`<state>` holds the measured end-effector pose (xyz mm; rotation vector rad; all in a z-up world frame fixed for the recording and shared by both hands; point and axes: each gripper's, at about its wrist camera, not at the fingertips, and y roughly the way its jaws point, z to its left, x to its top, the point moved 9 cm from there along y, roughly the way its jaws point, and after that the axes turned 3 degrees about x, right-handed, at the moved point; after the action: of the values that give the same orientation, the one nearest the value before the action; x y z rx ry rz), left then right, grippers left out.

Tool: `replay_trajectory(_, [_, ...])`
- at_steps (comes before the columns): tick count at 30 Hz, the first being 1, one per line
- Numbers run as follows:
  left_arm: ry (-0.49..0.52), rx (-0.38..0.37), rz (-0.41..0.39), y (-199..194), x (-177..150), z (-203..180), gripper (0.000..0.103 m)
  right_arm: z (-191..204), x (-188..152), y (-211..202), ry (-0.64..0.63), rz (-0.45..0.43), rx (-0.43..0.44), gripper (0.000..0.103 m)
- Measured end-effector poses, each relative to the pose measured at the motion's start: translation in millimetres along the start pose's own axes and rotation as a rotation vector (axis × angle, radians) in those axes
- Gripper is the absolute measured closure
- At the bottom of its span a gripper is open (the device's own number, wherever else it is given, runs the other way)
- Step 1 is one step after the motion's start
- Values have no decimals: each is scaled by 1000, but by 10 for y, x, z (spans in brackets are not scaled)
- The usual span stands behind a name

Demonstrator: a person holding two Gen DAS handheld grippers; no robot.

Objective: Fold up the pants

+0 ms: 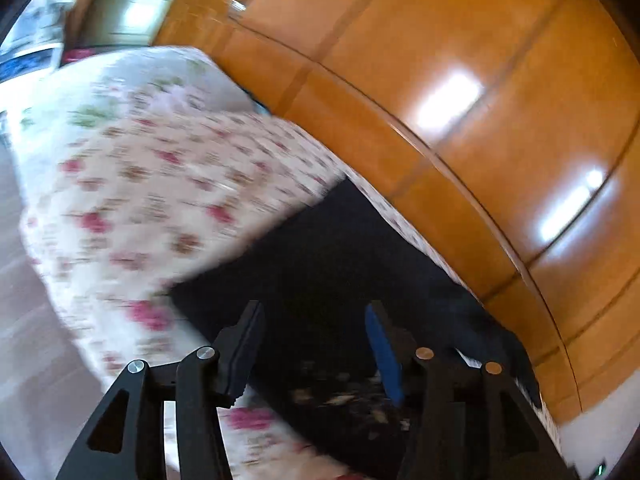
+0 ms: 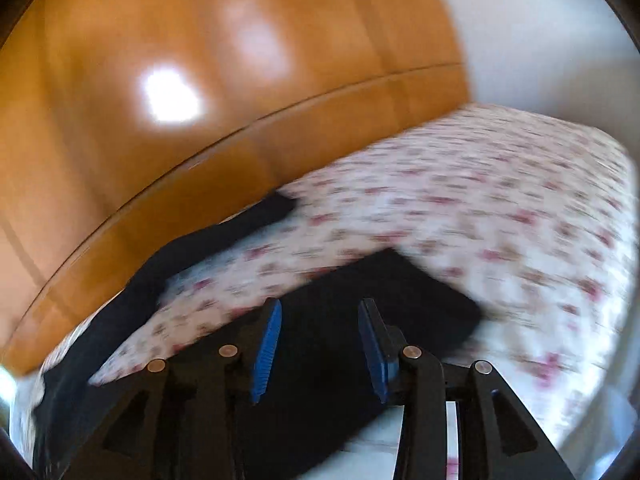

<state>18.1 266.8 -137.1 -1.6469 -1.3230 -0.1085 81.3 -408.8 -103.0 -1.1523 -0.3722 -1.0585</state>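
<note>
Dark navy pants [image 1: 340, 264] lie spread on a floral bed sheet [image 1: 132, 184]. In the left wrist view my left gripper [image 1: 316, 320] is open above the pants, nothing between its blue-padded fingers. In the right wrist view the pants [image 2: 344, 320] show one leg under my right gripper [image 2: 320, 312] and the other leg [image 2: 224, 236] running along the wooden board. The right gripper is open and empty above the dark cloth. Both views are motion-blurred.
A glossy orange wooden board [image 1: 460, 92] runs along the far side of the bed, also in the right wrist view [image 2: 180, 100]. A floral pillow [image 1: 168, 80] lies at the bed's far end. A white wall [image 2: 540, 40] stands behind.
</note>
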Motion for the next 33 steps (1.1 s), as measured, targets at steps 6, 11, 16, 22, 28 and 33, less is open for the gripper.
replay_trajectory(6, [87, -92, 147, 632, -100, -705, 50, 1197, -332, 730, -155, 186, 182, 58])
replay_trajectory(11, [96, -45, 191, 1112, 103, -949, 49, 1911, -658, 1277, -307, 274, 190, 58])
replay_trajectory(16, [49, 27, 193, 1467, 482, -889, 44, 2038, -927, 1536, -410, 320, 97, 58])
replay_trajectory(22, [-2, 105, 164, 1903, 1011, -798, 43, 2019, -986, 1576, -417, 314, 84, 58])
replay_trajectory(28, [-25, 204, 139, 2373, 1457, -689, 41, 2034, -1011, 1569, -443, 301, 58, 58])
replay_trajectory(33, [43, 291, 152, 2695, 1565, -624, 41, 2058, -1046, 1599, -425, 297, 74, 58])
